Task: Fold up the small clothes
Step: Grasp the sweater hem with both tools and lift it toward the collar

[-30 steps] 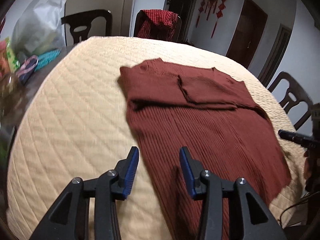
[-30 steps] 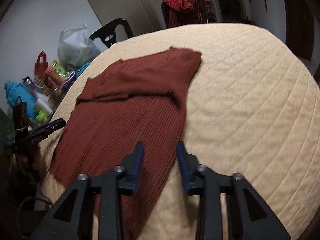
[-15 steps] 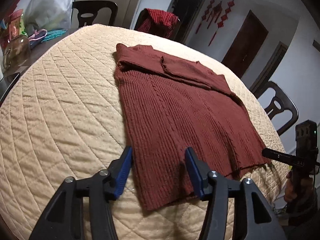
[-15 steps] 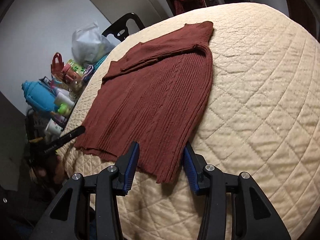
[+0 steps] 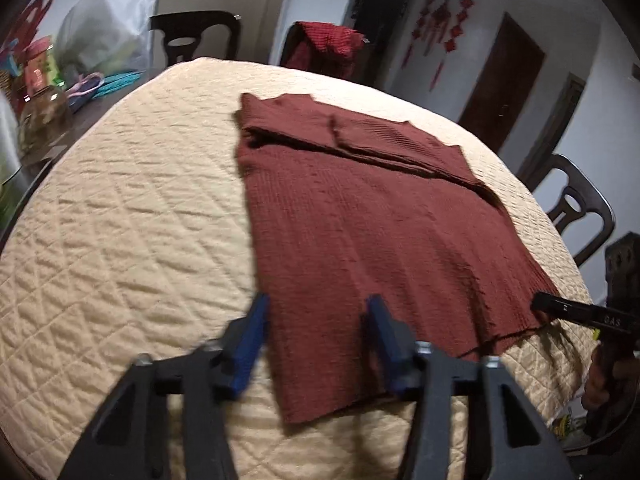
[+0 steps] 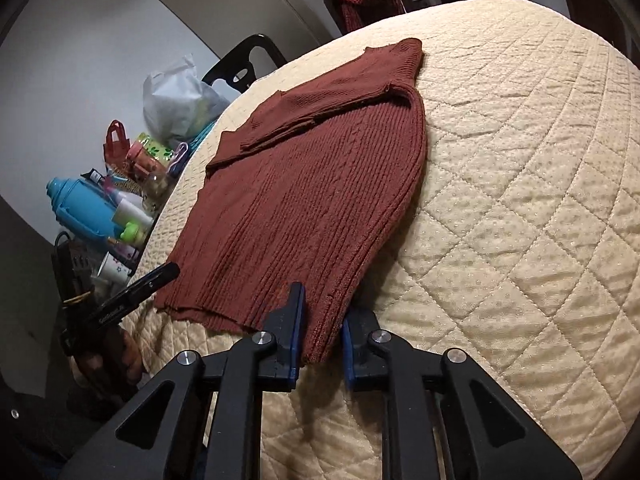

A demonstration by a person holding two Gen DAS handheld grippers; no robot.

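A dark red ribbed sweater [image 5: 380, 220] lies flat on the beige quilted table cover [image 5: 140, 220], sleeves folded across its far end [image 5: 360, 136]. My left gripper [image 5: 318, 328] straddles the near left hem corner; its jaws are closing, still apart, with the fabric lying flat between the blue pads. In the right wrist view the sweater [image 6: 312, 184] runs away from my right gripper [image 6: 322, 324], whose jaws are closing narrowly, and the near right hem corner is pinched between the pads. One of the right gripper's black fingers [image 5: 568, 310] shows at the hem's far corner.
Dark chairs [image 5: 196, 32] [image 5: 576, 208] ring the round table; one carries a red checked cloth [image 5: 324, 48]. A plastic bag [image 5: 108, 28], a blue flask [image 6: 80, 208] and several small bottles crowd the table's left side. Bare quilt [image 6: 520, 200] spreads right of the sweater.
Both grippers drew back from over the sweater's body to its near hem corners. Both sets of jaws narrowed, the right one onto the fabric.
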